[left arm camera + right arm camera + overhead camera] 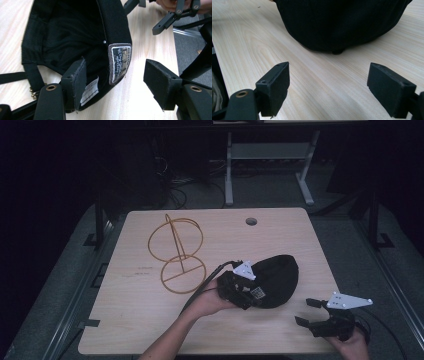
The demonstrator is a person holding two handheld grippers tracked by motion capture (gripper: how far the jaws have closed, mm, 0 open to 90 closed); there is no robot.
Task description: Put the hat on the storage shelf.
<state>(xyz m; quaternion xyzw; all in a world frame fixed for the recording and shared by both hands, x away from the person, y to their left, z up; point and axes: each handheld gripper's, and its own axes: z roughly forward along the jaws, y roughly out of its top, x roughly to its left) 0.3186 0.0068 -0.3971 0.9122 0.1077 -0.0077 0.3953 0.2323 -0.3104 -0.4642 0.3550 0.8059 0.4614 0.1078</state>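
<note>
A black cap [277,275] lies on the wooden table [150,320], right of centre. My left gripper [251,293] is at the cap's near-left rim. In the left gripper view the left jaw sits inside the cap [70,32] and the right jaw outside, so my left gripper [116,75] straddles the rim band with its sewn patch [120,62]. A gap shows between the right jaw and the band, so the jaws are open. My right gripper [305,312] rests open near the table's front right edge. In its own view the right gripper [328,82] faces the cap's crown [342,22] with bare wood between its jaws.
A golden wire stand [177,252] made of rings stands at the table's left centre. A round cable hole [251,221] is near the far edge. Desk legs and cables [230,175] stand on the floor beyond the table.
</note>
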